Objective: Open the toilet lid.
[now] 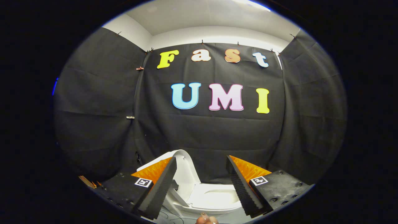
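- The lid (183, 169) stands raised and upright, just behind the left finger (160, 189), white against the black cloth wall (211, 137).
- The seat (217, 199) lies flat below, showing in the gap between the two fingers, with the bowl opening visible.
- The claw (203, 186) is spread wide and released, gripping nothing.
- A fingertip (205, 219) shows just beneath the seat.
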Available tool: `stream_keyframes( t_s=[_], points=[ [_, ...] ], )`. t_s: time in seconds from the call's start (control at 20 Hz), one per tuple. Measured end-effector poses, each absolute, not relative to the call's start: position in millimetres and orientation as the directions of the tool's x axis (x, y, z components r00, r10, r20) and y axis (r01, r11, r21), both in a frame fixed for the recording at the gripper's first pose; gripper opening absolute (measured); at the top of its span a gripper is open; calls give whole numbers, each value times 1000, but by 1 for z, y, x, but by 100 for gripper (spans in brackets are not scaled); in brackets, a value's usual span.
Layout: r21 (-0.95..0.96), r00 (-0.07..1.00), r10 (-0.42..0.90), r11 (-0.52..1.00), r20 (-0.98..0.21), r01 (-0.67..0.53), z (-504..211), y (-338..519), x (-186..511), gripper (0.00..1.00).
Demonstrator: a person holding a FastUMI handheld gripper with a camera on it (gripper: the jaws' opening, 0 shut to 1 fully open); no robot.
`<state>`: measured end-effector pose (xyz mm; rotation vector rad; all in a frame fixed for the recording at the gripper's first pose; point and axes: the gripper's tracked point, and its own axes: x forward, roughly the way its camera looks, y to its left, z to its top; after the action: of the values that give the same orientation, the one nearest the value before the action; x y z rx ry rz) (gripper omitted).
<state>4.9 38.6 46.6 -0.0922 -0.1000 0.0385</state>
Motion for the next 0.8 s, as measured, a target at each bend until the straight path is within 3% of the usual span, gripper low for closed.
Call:
stream_keyframes(
  t_s=[0.8],
  points=[
    [-78, 993, 15, 997, 117, -6, 66, 5, -36, 99]
  ],
)
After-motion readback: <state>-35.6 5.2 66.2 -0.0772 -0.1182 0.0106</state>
